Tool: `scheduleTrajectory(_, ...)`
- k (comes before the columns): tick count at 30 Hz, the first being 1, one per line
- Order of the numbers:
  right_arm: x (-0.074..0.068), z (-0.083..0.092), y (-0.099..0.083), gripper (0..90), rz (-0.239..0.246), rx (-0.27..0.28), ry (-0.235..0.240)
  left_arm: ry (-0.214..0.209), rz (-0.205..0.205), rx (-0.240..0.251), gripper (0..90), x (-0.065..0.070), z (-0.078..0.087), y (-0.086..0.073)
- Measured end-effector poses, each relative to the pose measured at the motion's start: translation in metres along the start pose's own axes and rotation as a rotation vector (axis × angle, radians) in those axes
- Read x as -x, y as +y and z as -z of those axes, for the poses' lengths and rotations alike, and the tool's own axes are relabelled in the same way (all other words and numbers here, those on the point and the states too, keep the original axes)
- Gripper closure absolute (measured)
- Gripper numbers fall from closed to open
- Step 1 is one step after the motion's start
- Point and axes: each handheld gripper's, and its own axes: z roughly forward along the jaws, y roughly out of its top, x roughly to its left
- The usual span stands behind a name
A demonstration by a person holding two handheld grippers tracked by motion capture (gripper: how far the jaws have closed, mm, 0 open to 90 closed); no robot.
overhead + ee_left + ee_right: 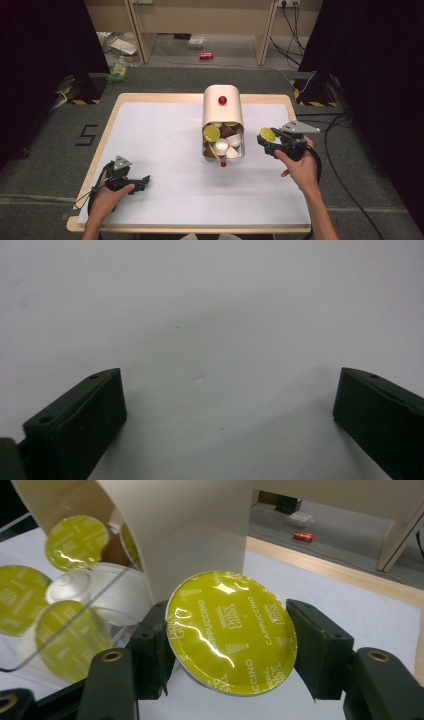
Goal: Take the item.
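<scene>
At the left we see the left gripper point(142, 180) resting low over the white-covered wooden desk point(165, 150), its fingers point(82, 422) spread wide with nothing between them. At the centre stands the cream round-topped capsule dispenser point(222, 112) with a clear front bin holding green-lidded, brown and white capsules. Just right of it, the right gripper point(265, 137) has its fingers point(320, 645) clamped on the round coffee capsule with yellow-green foil lid point(231, 630), held above the desk beside the dispenser.
</scene>
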Motion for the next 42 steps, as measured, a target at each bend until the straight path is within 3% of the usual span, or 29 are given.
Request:
scheduleTrajectory(21, 0.024, -0.041, -0.04, 40.4, -0.039, -0.11, -0.048, 0.0, 0.0, 0.0, 0.0, 0.0, 0.0, 0.0)
scheduleTrajectory(42, 0.025, -0.07, -0.061, 40.3, -0.035, -0.185, -0.047, 0.0, 0.0, -0.001, 0.0, 0.0, 0.0, 0.0)
